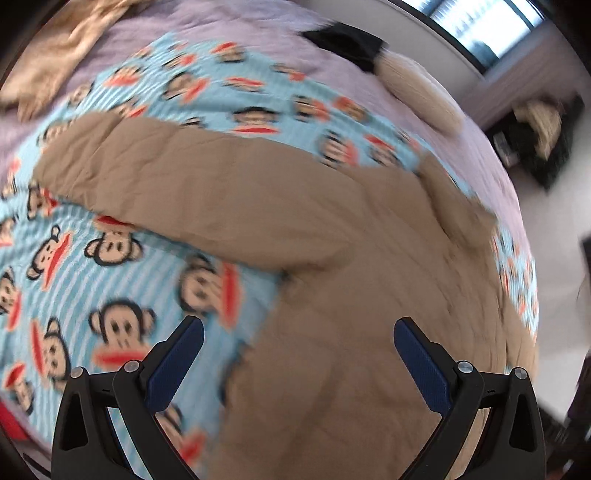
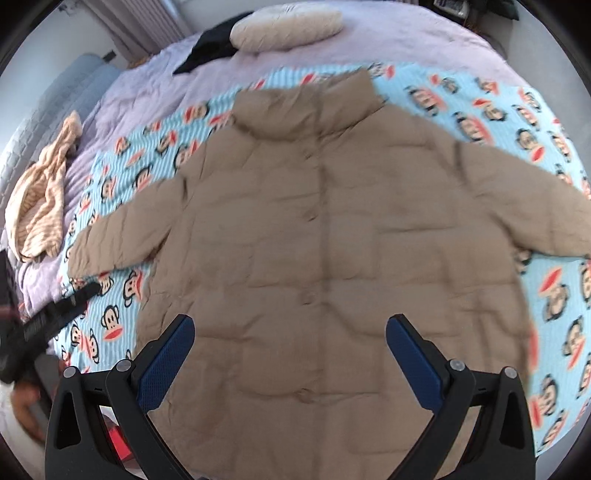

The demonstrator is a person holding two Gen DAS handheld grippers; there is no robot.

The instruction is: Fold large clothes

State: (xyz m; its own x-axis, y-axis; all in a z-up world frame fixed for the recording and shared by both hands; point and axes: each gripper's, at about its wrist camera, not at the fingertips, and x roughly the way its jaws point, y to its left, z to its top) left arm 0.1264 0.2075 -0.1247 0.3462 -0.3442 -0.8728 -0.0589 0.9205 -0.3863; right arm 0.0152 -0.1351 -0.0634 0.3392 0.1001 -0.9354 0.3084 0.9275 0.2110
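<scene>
The bed [image 2: 424, 40], under a lilac cover, carries everything. Across its middle lies a blue blanket [image 2: 491, 110] printed with monkey faces, and the tan jacket [image 2: 325, 240] is spread flat on that, front up, collar toward the head of the bed, both sleeves out to the sides. Its hem reaches the near edge of the bed, and the jacket fills most of the blanket's middle.

At the head edge a cream pillow [image 2: 286, 22] lies beside a black cloth [image 2: 210, 51]. Near the bed's left edge sits a crumpled striped garment [image 2: 40, 199].

The right gripper [image 2: 290, 334] hangs over the jacket's lower front, its blue-padded fingers [image 2: 166, 365] spread wide, nothing between them and no clear contact with the fabric. The left gripper [image 1: 299, 334] hovers above the jacket where the left sleeve [image 1: 177, 177] joins the body, equally wide apart and empty; in the right wrist view it shows as a dark blurred shape [image 2: 55, 314] off the sleeve's cuff.
</scene>
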